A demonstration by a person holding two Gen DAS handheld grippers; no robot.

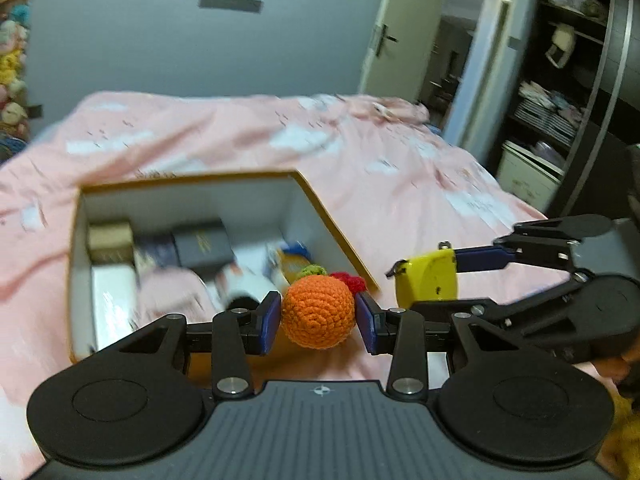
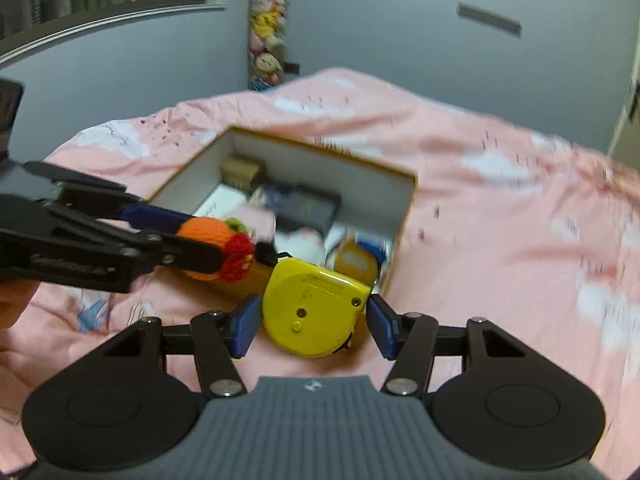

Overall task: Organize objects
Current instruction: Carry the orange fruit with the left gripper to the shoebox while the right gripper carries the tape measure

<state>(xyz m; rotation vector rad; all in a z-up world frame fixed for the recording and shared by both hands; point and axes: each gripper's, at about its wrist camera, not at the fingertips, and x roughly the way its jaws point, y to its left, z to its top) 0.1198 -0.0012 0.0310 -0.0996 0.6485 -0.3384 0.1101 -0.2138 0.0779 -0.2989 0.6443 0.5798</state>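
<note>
My left gripper (image 1: 318, 316) is shut on an orange crocheted ball (image 1: 318, 310) with a green tuft and red trim, held above the pink bed. The ball (image 2: 204, 234) and left gripper (image 2: 224, 246) also show at the left of the right wrist view. My right gripper (image 2: 312, 320) is shut on a yellow tape measure (image 2: 314, 308); the same tape measure (image 1: 428, 278) and right gripper (image 1: 430, 280) appear at the right of the left wrist view. Both held things hang just in front of an open cardboard box (image 1: 320, 208) (image 2: 404, 208) holding several small items.
The box sits on a bed with a pink cloud-print cover (image 1: 380, 160) (image 2: 500, 220). Inside lie a dark case (image 1: 202, 246), a small brown box (image 1: 110, 238) and a blue-yellow item (image 2: 358, 258). A doorway (image 1: 452, 60) and shelves (image 1: 560, 80) stand at the right; hanging plush toys (image 2: 268, 40) fill the corner.
</note>
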